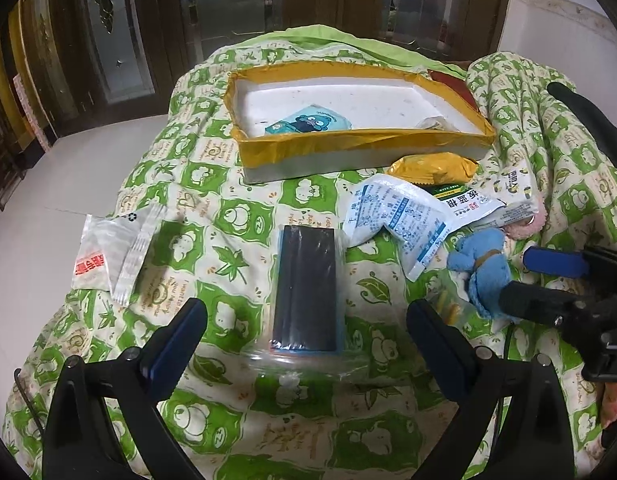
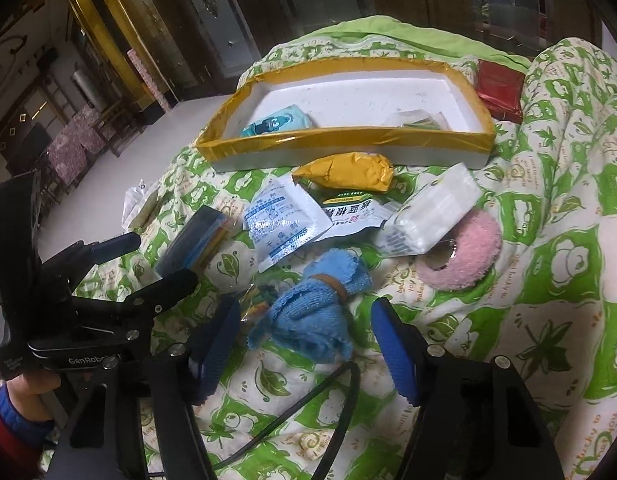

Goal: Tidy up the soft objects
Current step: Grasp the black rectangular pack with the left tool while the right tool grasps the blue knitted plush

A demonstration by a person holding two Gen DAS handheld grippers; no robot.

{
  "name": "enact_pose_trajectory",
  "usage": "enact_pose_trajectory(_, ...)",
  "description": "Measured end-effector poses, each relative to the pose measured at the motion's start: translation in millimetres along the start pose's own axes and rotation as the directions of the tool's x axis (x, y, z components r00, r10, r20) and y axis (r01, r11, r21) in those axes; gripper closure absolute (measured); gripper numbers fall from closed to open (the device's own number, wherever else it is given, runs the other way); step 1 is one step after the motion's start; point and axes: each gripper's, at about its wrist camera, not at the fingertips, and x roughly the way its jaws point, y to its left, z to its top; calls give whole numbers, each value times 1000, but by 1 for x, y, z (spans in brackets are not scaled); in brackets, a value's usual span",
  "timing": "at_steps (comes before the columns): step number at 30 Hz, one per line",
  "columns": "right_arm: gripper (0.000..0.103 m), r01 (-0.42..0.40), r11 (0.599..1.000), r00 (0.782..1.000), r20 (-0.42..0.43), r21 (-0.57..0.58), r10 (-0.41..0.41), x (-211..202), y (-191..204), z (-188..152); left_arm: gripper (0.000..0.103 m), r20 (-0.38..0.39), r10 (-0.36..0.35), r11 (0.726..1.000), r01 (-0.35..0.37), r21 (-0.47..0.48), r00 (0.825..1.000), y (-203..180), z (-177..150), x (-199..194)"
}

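A white foam box with yellow tape on its rim (image 1: 360, 145) (image 2: 348, 136) stands at the back of the green patterned quilt; a teal cartoon packet (image 1: 308, 121) (image 2: 277, 121) lies inside. My left gripper (image 1: 306, 320) is open, its fingers on either side of a dark block in a clear bag (image 1: 307, 288) (image 2: 196, 238). My right gripper (image 2: 304, 340) (image 1: 548, 280) is open around a blue knitted cloth (image 2: 312, 312) (image 1: 486, 272), not closed on it. A pink fluffy ring (image 2: 464, 256), a yellow pouch (image 2: 344, 172) and white sachets (image 2: 282, 224) lie between cloth and box.
A clear bag with red print (image 1: 108, 252) lies at the quilt's left edge, beside the white floor. A red packet (image 2: 500, 88) sits right of the box. A raised quilt fold (image 2: 568, 160) is on the right. A black cable (image 2: 308, 412) runs under my right gripper.
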Motion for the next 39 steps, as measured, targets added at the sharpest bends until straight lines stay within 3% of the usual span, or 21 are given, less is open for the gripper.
enact_pose_trajectory(4,37,-5,1000,1000,-23,2,5,7,1,1,6,-11,2,1000,-3,-4,1000,0,5,8)
enact_pose_trajectory(7,42,-6,1000,999,-46,5,6,14,1,1,17,-31,-12,1000,12,-3,999,0,6,16)
enact_pose_trajectory(11,55,1,1000,998,-66,14,0,20,0,1,49,-82,-39,999,39,0,996,-1,5,27)
enact_pose_trajectory(15,62,9,1000,997,-72,22,-8,22,-2,1,64,-80,-59,998,59,-3,995,-2,3,27)
enact_pose_trajectory(23,71,12,1000,998,-59,28,-10,20,-4,1,67,-59,-88,996,88,-5,994,-2,1,22)
enact_pose_trajectory(39,76,-17,1000,999,38,21,16,-8,-5,-1,67,16,-146,989,147,-16,989,0,1,3)
